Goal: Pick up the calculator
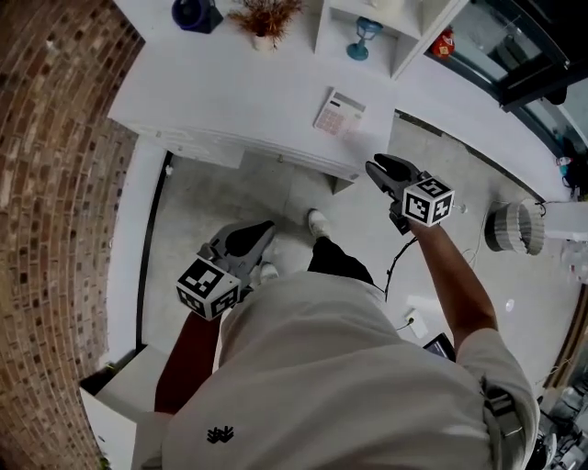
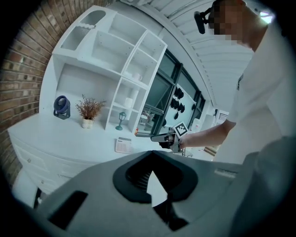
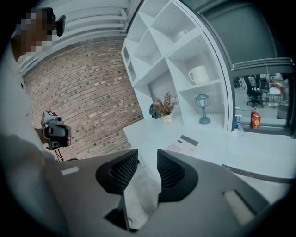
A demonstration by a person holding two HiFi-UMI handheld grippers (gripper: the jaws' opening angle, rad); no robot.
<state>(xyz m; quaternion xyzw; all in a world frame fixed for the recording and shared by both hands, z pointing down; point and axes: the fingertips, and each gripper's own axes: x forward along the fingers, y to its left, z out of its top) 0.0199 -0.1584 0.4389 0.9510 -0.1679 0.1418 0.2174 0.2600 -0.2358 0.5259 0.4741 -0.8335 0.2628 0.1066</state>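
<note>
The calculator (image 1: 338, 114) is white with a dark display and lies flat on the white counter (image 1: 230, 92) near its right front corner. It also shows as a pale slab, the calculator (image 2: 123, 145) (image 3: 183, 145), in both gripper views. My right gripper (image 1: 375, 163) hangs in the air just off that corner, a short way from the calculator. Its jaws (image 3: 147, 155) stand open with nothing between them. My left gripper (image 1: 268, 228) is lower and further back, over the floor in front of the counter. Its tips (image 2: 151, 153) meet, and it holds nothing.
On the counter's back stand a blue fan (image 1: 195, 13), a potted dried plant (image 1: 265, 20) and a white shelf unit with a blue lamp (image 1: 365, 39) and a mug (image 3: 199, 74). A brick wall (image 1: 55, 184) runs along the left. A white ribbed bin (image 1: 511, 227) stands at the right.
</note>
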